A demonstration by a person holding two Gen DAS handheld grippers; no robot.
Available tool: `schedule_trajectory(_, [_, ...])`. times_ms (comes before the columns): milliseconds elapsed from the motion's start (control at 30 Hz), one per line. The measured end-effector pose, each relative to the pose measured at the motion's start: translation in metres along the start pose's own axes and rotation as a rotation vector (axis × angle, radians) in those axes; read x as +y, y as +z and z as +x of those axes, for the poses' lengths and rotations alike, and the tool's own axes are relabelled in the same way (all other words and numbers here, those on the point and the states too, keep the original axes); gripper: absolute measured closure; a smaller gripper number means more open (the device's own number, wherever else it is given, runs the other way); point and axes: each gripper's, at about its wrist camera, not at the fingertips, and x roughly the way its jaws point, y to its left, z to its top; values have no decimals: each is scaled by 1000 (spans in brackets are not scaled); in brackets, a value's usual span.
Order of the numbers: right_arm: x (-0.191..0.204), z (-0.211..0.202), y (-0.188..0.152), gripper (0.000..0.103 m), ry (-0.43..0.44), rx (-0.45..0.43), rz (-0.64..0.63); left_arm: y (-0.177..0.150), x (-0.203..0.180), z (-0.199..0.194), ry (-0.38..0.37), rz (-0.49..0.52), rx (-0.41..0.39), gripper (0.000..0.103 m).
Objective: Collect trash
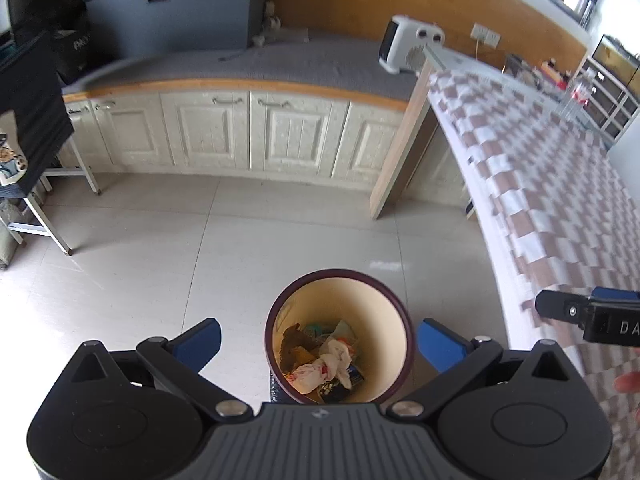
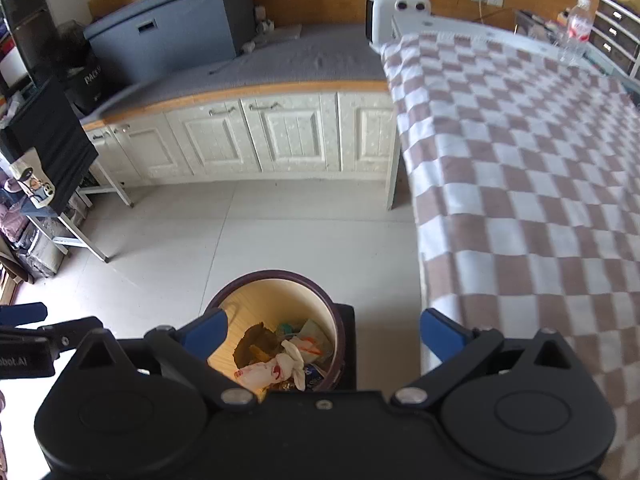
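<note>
A round trash bin [image 1: 340, 280] with a dark rim and cream inside stands on the floor beside the table. It holds crumpled paper and wrappers [image 1: 328, 364]. My left gripper [image 1: 318, 340] hangs open and empty right above the bin. My right gripper [image 2: 322, 330] is also open and empty, above the bin [image 2: 276, 276] and a little to its right; the trash [image 2: 284, 360] shows between its fingers. The right gripper shows at the right edge of the left wrist view [image 1: 588, 312], and the left one at the left edge of the right wrist view [image 2: 24, 320].
A table with a brown-and-white checked cloth [image 2: 520, 184] fills the right side, with a water bottle [image 2: 576, 28] at its far end. White cabinets [image 1: 248, 132] with a grey-topped counter line the back. A white heater [image 1: 408, 44] stands on the counter. A metal-legged stand [image 1: 40, 184] is at left.
</note>
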Motion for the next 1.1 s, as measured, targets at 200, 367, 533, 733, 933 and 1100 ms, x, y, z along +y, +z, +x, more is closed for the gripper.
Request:
schedule_trajectory(200, [-12,-54,-23,0,11,-51,-16,-29,-20,-51,0,-41,-51,0])
schedule_trajectory(367, [-25,-96,-46,0,19,-93,-35,-56,-43,-92,20,-50,-93,0])
schedule_trajectory(533, [-40,-139,-72,0,37,-136,-41,-84,-65,-134,19,-36,-161,0])
schedule_trajectory(733, [-56,-185,-101,0,38,-184,-44,-115,-88,-177,28,-36,-221,0])
schedule_trajectory(933, [-62,-220,-119,0,31,-220,-50,-135,-95,-200,40,-26,-238,0])
schedule_trajectory(1100, [-54,-245,-134,0,39,-255,-72,-148,-93,-218,28,-6,-275,0])
